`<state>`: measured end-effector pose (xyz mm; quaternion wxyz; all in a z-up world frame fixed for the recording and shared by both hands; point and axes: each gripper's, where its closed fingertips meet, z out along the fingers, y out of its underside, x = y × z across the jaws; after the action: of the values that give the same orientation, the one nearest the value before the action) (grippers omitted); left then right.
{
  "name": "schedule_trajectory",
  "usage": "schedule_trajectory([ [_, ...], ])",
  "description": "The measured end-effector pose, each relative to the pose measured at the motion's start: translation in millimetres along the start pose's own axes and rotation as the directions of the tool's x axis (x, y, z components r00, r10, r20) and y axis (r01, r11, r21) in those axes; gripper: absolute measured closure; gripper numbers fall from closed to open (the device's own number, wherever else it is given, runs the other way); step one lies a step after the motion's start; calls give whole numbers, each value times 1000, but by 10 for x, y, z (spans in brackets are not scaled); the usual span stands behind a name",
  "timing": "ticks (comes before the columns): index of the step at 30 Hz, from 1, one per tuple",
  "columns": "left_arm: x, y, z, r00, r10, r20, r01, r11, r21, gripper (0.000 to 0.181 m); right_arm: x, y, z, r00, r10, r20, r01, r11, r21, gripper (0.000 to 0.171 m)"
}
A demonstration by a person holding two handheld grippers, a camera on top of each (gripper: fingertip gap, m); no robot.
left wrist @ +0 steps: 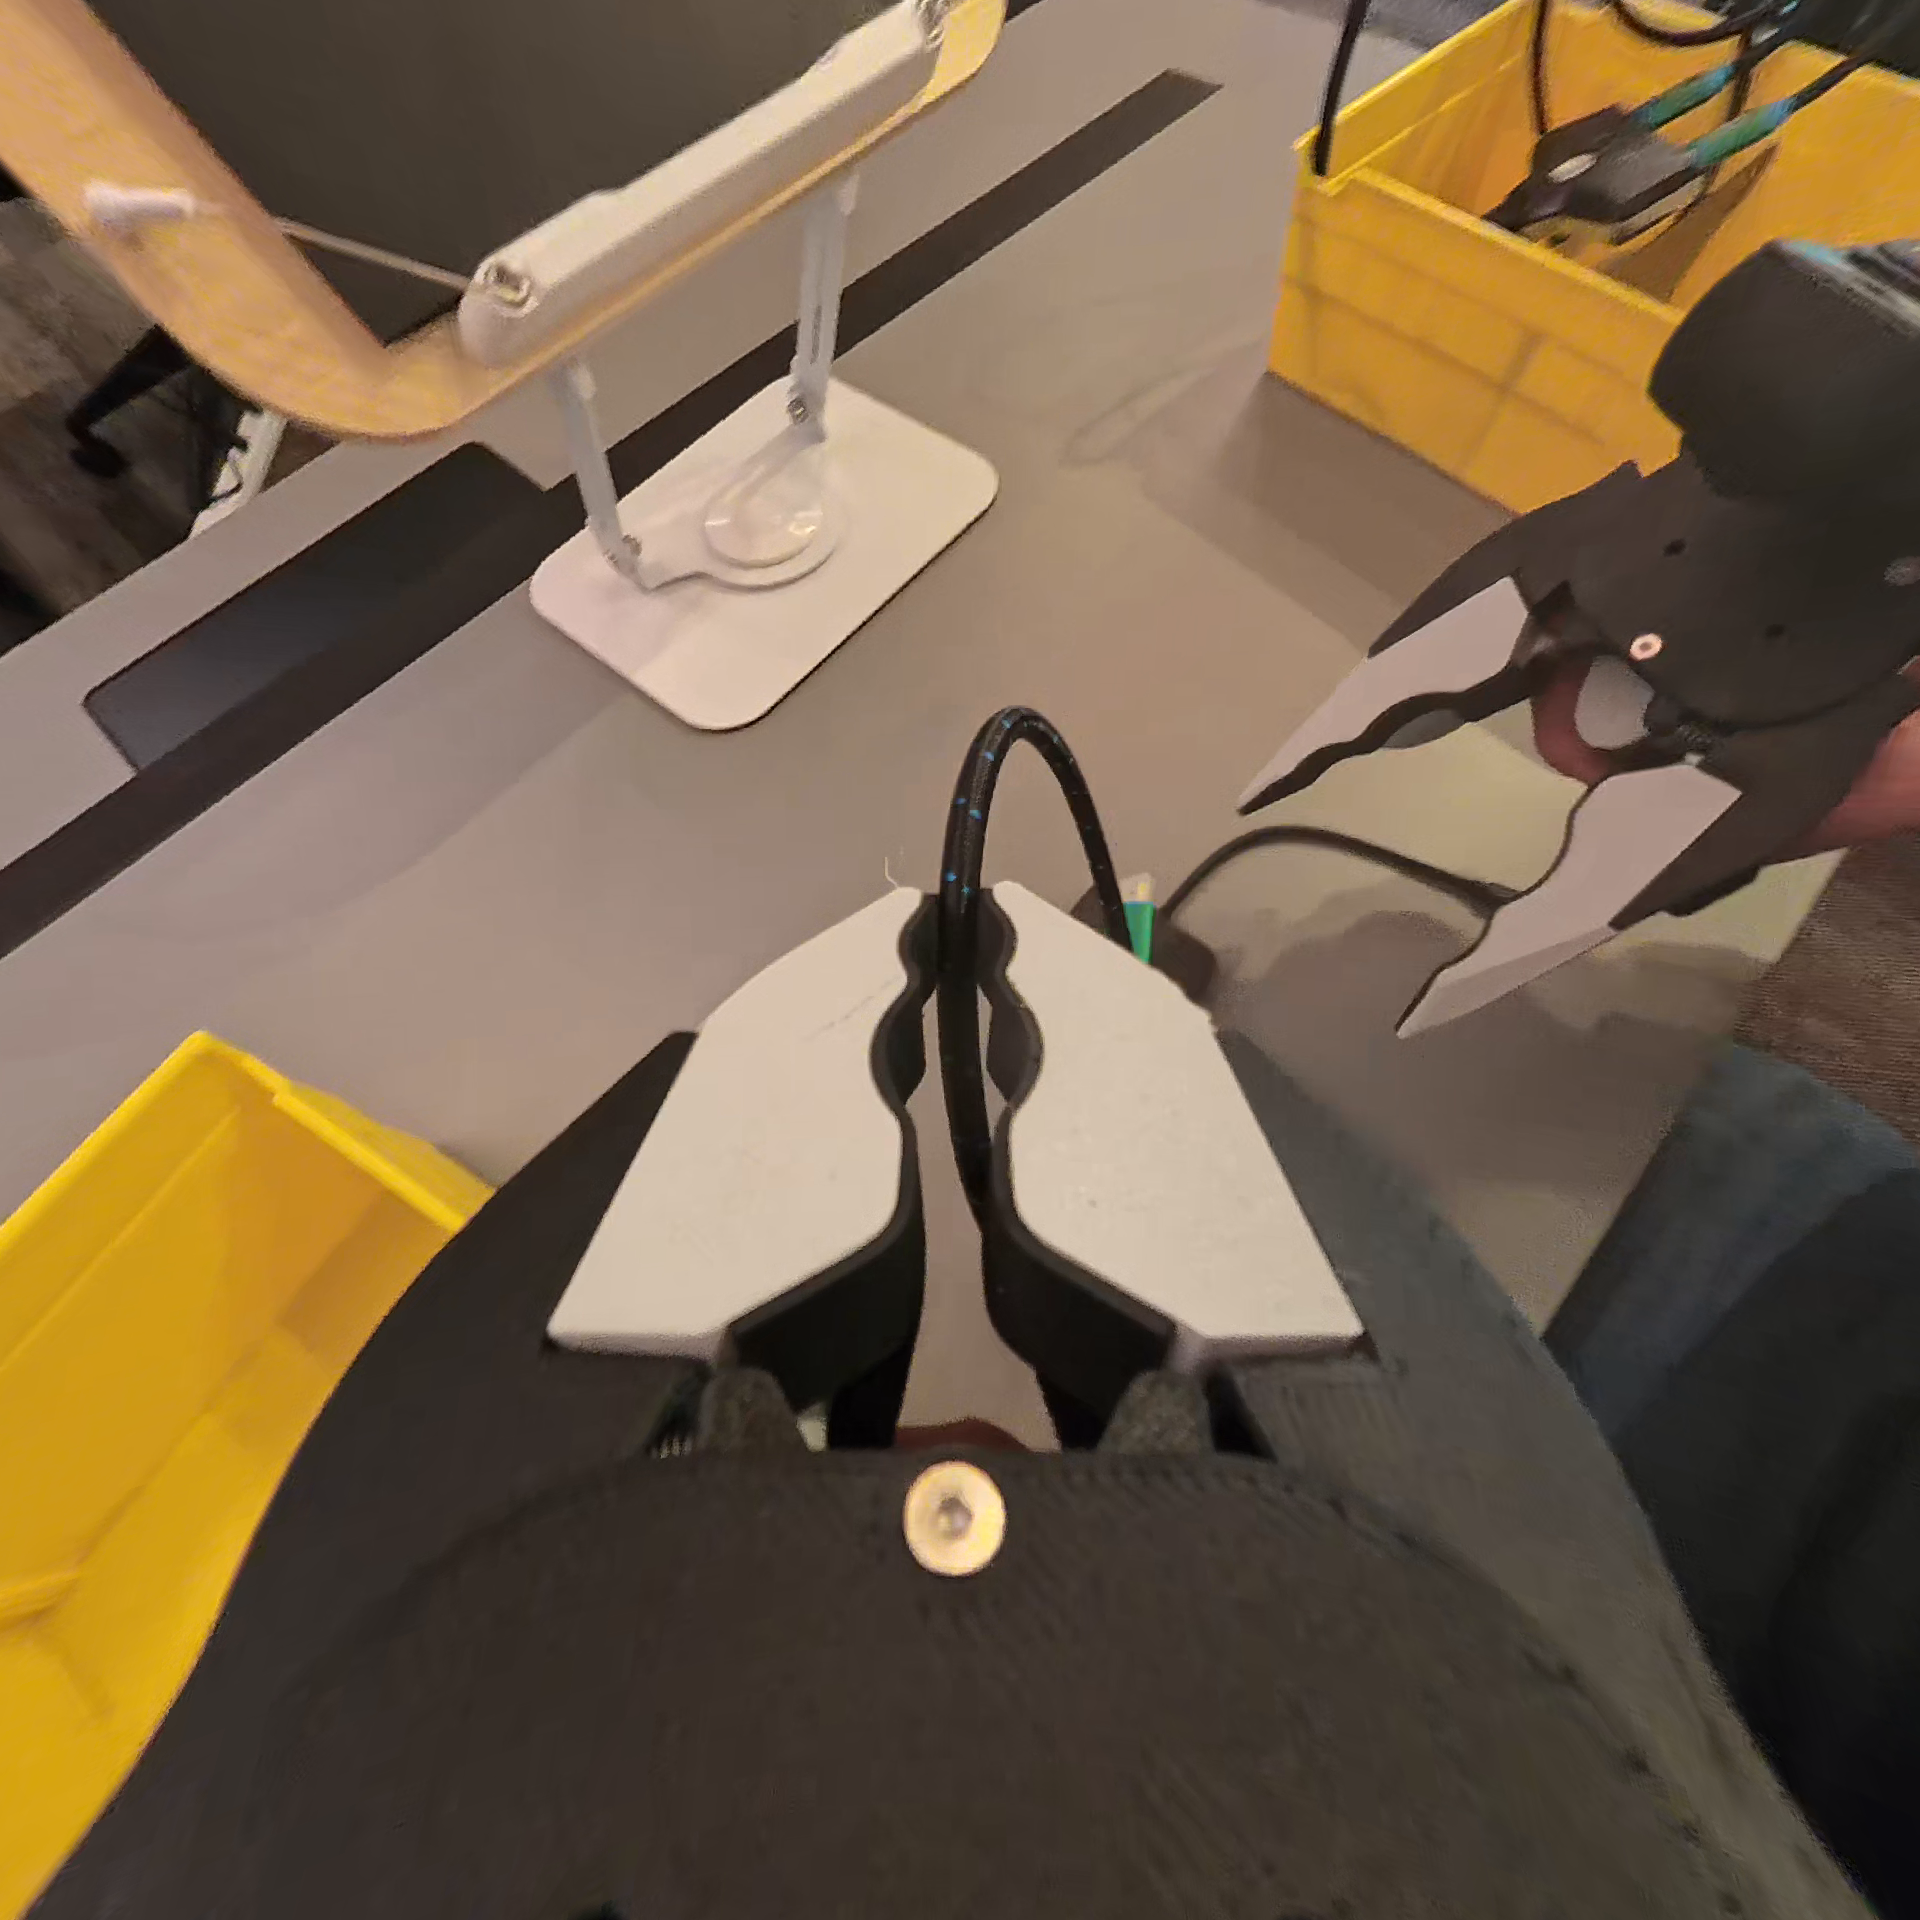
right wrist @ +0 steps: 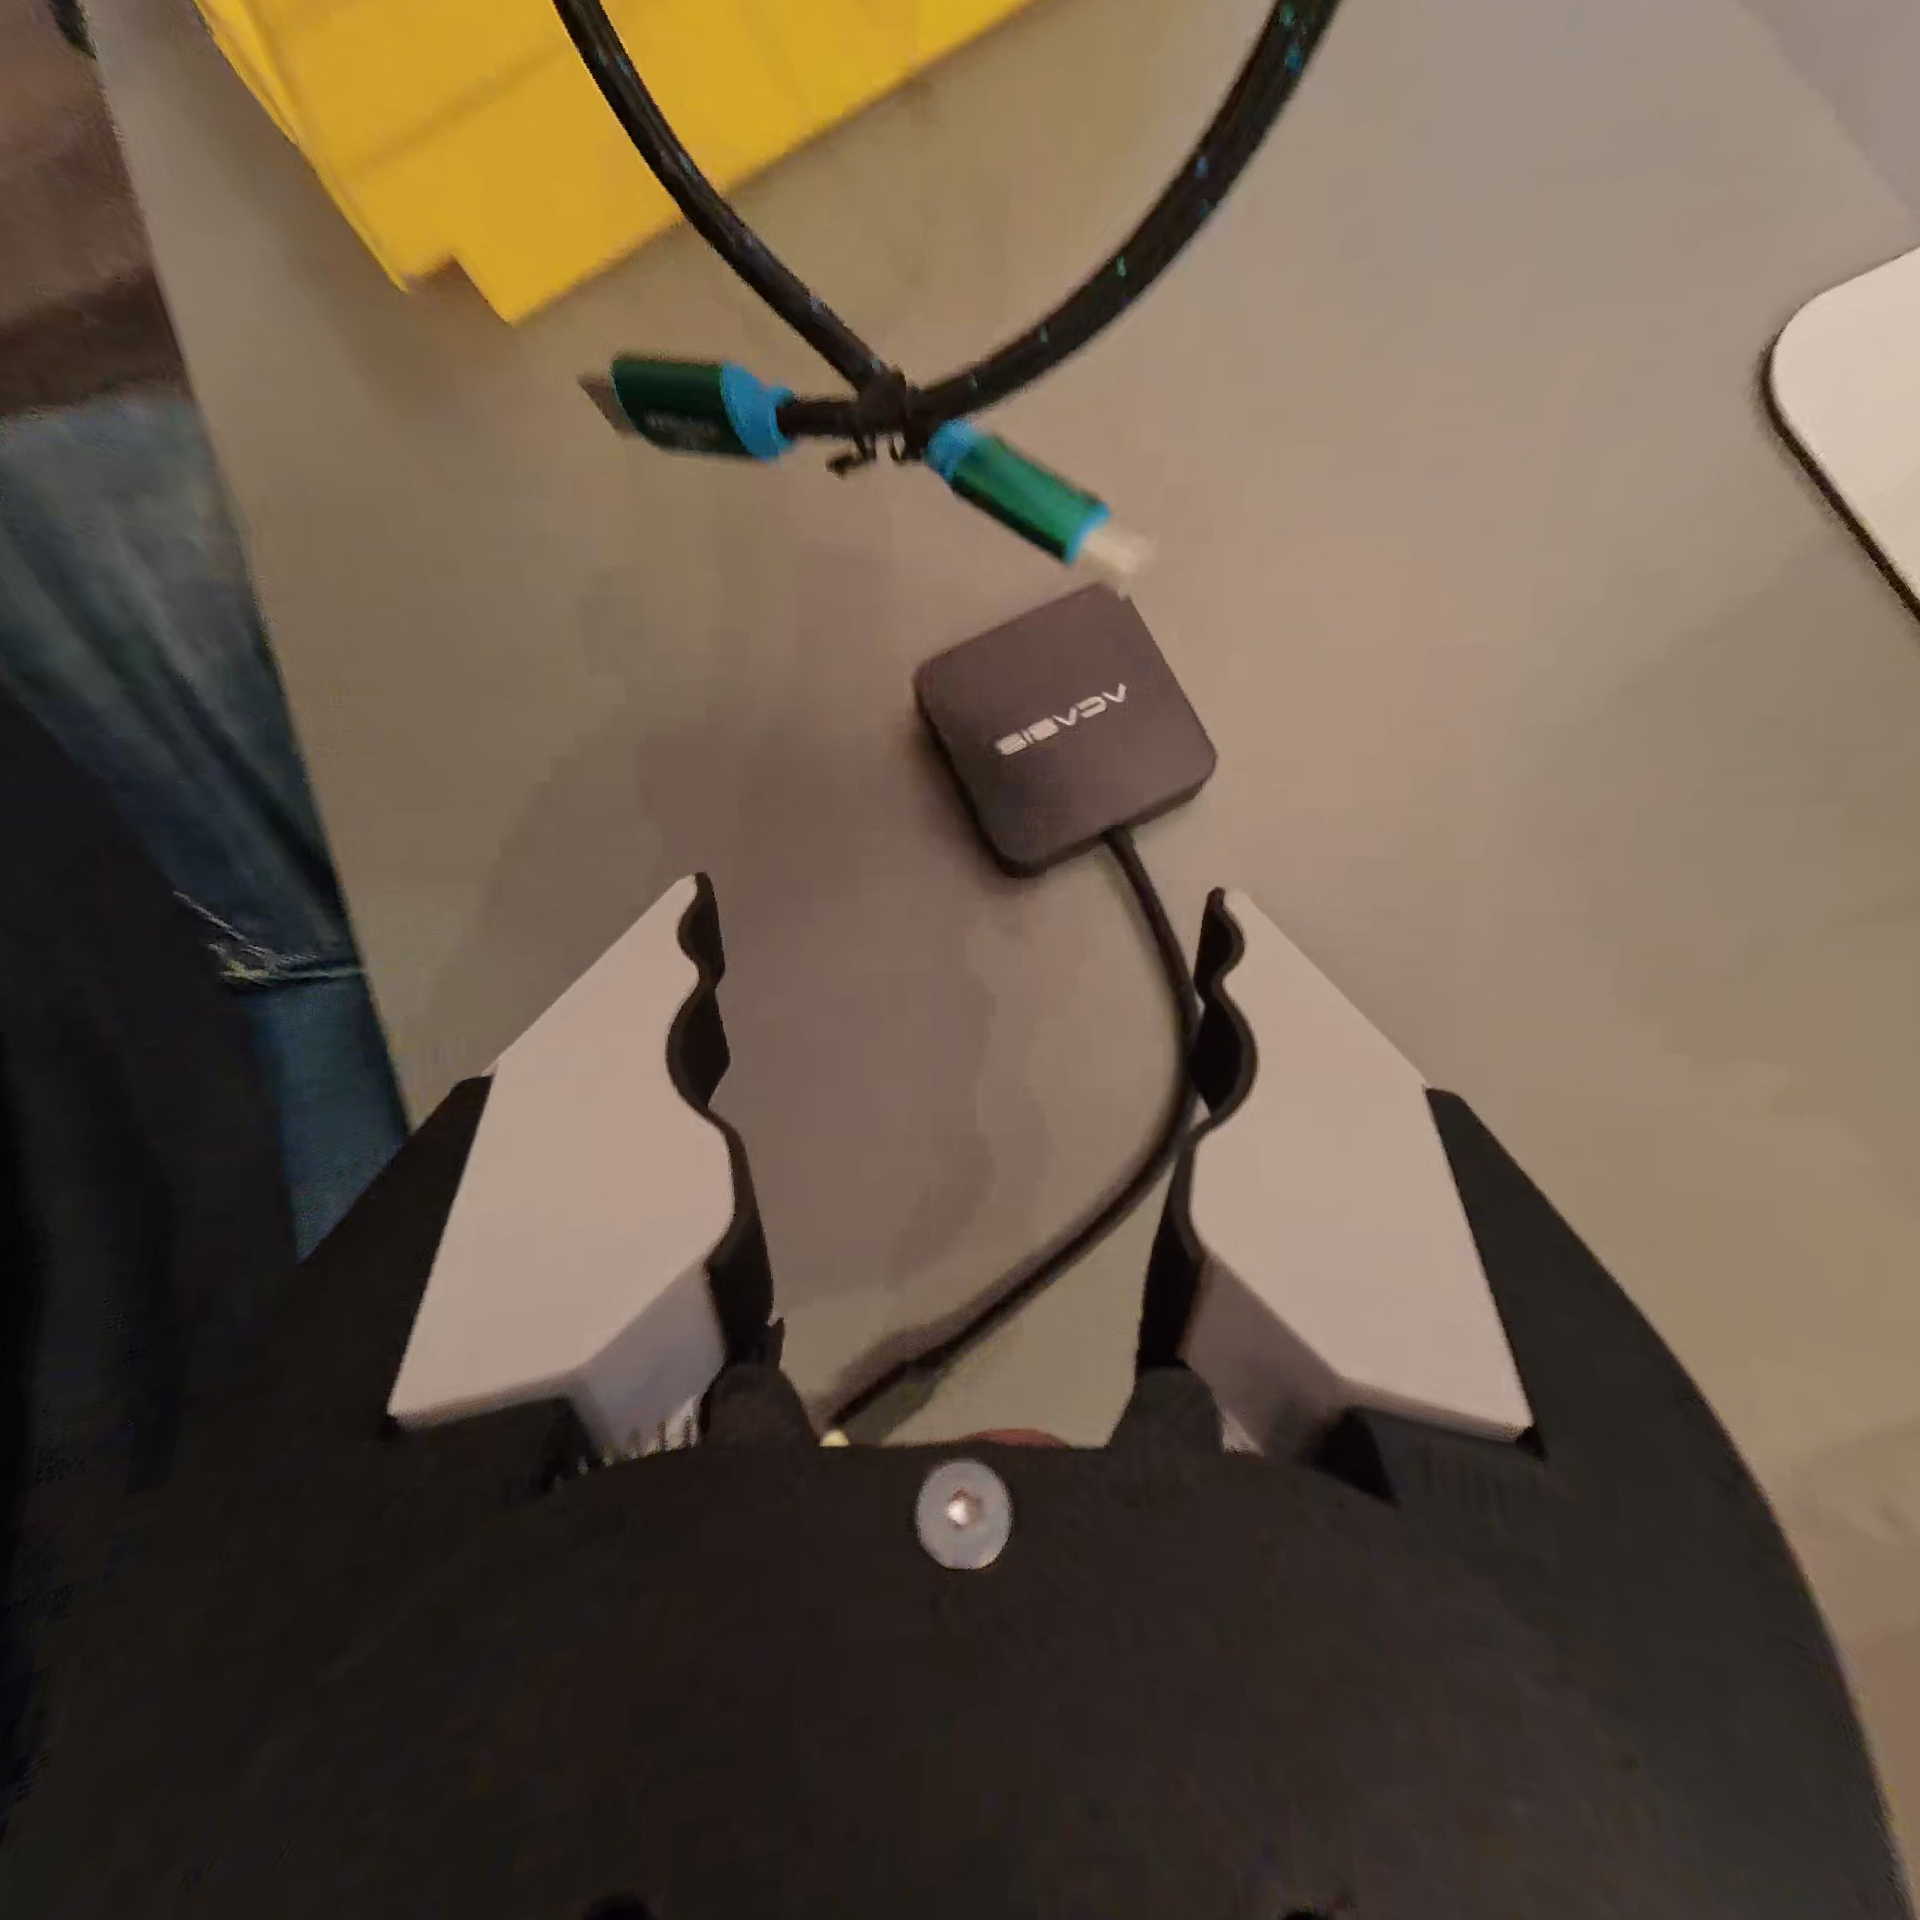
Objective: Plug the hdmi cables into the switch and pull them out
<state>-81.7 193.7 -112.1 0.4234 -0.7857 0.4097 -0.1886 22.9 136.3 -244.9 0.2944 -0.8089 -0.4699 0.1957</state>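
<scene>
My left gripper (left wrist: pixel 956 896) is shut on a black braided HDMI cable (left wrist: pixel 1039 727), which loops up out of the fingertips and bends down to a green plug (left wrist: pixel 1138 925). In the right wrist view the cable (right wrist: pixel 727 218) hangs in a tied loop with two green, blue-collared plugs. One plug (right wrist: pixel 675 405) points left. The other plug (right wrist: pixel 1023 499) hovers with its metal tip just above the far corner of the black square switch (right wrist: pixel 1065 727), which lies flat on the grey table. My right gripper (right wrist: pixel 956 894) is open and empty, just short of the switch. It also shows in the left wrist view (left wrist: pixel 1330 914).
The switch's own thin lead (right wrist: pixel 1174 987) runs back between my right fingers. Yellow bins stand at the lower left (left wrist: pixel 208 1247) and upper right (left wrist: pixel 1455 312), the latter holding more cables. A white stand (left wrist: pixel 769 561) is mid-table. A person's leg (right wrist: pixel 156 675) is at the table edge. My left tips are about 20 cm from the black square switch (right wrist: pixel 1065 727), my right tips only 7 cm.
</scene>
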Motion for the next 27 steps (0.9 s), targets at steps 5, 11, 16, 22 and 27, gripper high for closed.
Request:
schedule_trajectory([
  [5,-153,166,112,999,-39,35,40,998,-47,175,247,232,348,999,-33,30,38,985,-170,101],
  [11,-192,162,157,996,31,79,-27,998,-53,175,250,114,578,985,-126,115,145,974,-173,106],
  [16,-170,145,154,997,40,69,-37,998,-47,175,334,34,664,975,-191,111,208,961,-182,129],
  [22,-182,160,173,998,24,60,-22,999,-41,176,738,149,527,995,83,-60,-93,977,-192,132],
  [27,-174,187,211,999,18,51,-15,999,-50,175,912,319,262,887,451,-98,-459,886,-72,105],
])
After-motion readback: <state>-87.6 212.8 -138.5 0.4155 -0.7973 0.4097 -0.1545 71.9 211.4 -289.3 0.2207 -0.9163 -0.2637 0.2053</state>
